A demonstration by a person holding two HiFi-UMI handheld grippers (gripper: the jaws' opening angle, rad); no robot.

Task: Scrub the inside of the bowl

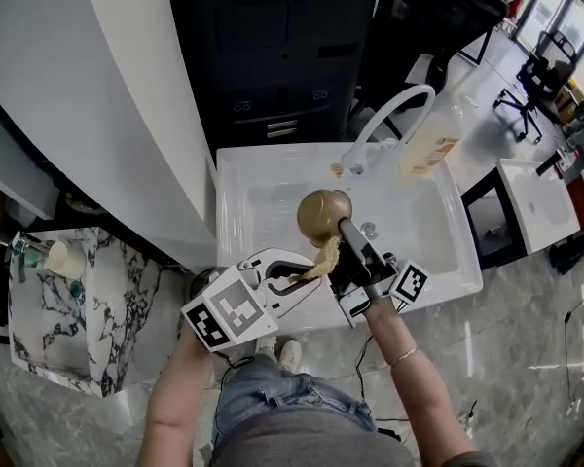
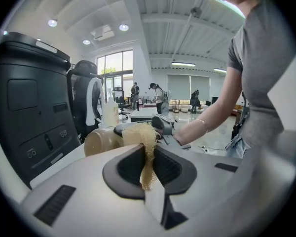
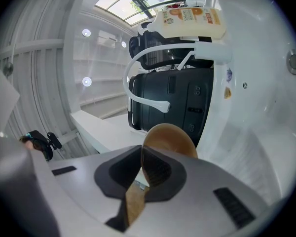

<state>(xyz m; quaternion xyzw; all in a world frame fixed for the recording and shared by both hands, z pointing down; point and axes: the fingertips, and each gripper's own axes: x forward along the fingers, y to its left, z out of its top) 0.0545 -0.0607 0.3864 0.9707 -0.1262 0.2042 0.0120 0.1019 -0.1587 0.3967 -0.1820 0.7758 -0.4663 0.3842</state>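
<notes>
Left claw (image 1: 297,278) (image 2: 149,167): the jaws are closing tight on a yellowish mesh scourer (image 1: 321,259) (image 2: 140,135). The pad is pinched between them, and its frayed bulk is sticking out past the tips.

Right claw (image 1: 345,228) (image 3: 140,172): the jaws are clamping the thin wall of the brown bowl (image 1: 321,212) (image 3: 170,137) at its rim, one jaw on each face.

The bowl is being held up on edge above the basin of the white sink (image 1: 263,212), off the sink floor. The scourer is sitting just beside the bowl's near edge, by the right claw's tips. Whether it is touching the bowl cannot be confirmed. In the left gripper view, the bowl (image 2: 101,141) is showing directly behind the pad.

Both claws are meeting over the front part of the sink. Their marker cubes, left (image 1: 232,314) and right (image 1: 411,282), are hanging out past the front rim, towards the person.

The drain (image 1: 369,230) (image 3: 295,63) is lying just to the right of the bowl. A white arched tap (image 1: 394,110) (image 3: 138,98) is rising from the back rim, with a pale bottle carrying an orange label (image 1: 430,144) (image 3: 187,21) standing just beside it.

A black appliance (image 1: 273,56) is standing behind the sink. A marble-patterned worktop (image 1: 117,290) is lying well apart to the left, with a pale cup (image 1: 66,259) on it.
</notes>
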